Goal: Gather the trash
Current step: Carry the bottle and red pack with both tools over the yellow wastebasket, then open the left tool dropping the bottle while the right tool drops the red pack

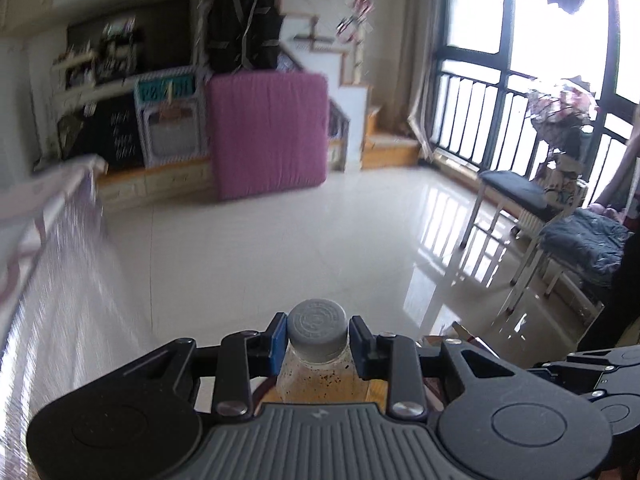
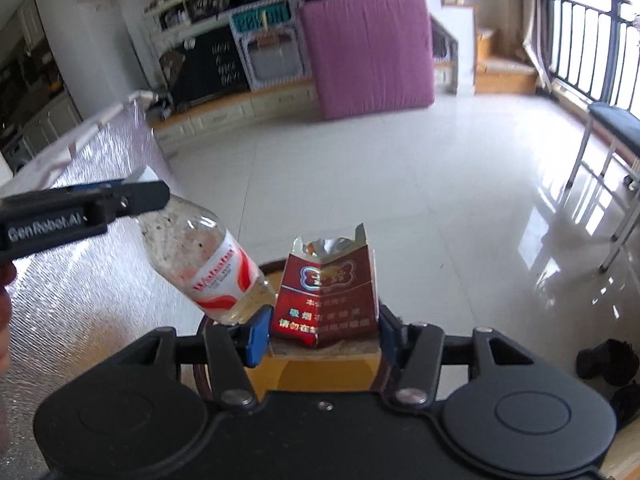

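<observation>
Two grips: left gripper (image 1: 318, 338) clamped on bottle (image 2: 208, 264) neck; right gripper (image 2: 320, 330) pinching pack (image 2: 326, 300), bottle at ten o'clock.

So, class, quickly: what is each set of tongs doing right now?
Left tongs: shut on the plastic bottle, gripped at its grey cap.
Right tongs: shut on the red cigarette pack.

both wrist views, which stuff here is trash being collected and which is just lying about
Part of the job:
- plastic bottle, neck clamped in the left claw
- torn red cigarette pack, held in the right claw

Just lying about:
- pink mattress leaning against the platform
- stool by the window
- folded dark clothes
- dark shoes on the floor
</observation>
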